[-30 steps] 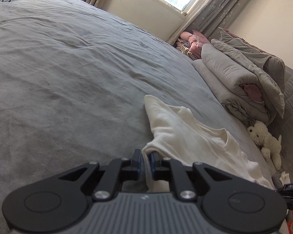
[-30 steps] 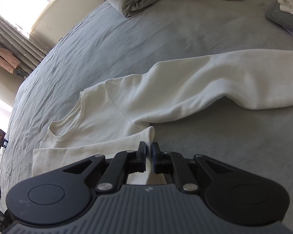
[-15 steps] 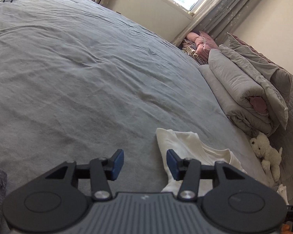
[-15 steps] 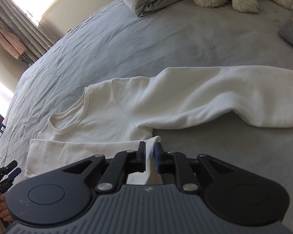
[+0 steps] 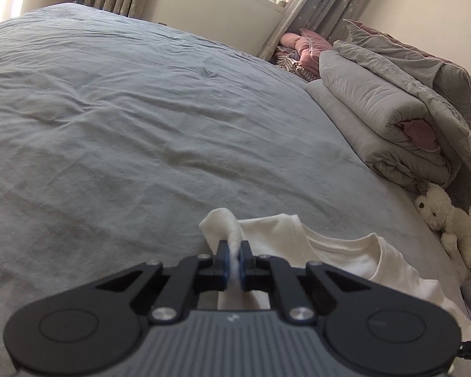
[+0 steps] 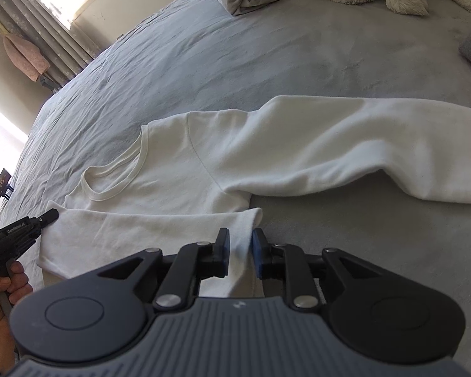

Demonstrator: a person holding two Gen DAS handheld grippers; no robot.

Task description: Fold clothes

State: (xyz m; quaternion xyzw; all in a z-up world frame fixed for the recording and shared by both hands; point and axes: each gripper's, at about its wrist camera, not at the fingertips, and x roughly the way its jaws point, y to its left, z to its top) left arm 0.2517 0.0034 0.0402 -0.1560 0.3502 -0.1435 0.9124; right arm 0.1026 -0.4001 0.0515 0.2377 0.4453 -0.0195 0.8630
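white shirt [image 6: 179,182] lies flat on grey bed [image 5: 125,125], one sleeve out to the side. left gripper [image 5: 232,259] pinches a bunched corner; right gripper [image 6: 240,253] is part open, fabric loose between pads. risk: lifting now drops right side, skewing fold.

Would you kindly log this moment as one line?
left tool: shut on shirt corner | right tool: open around hem | bed: shirt lying

Rolled grey duvet [image 5: 389,122], white plush toy [image 5: 446,213] beside it (perhaps a bear).
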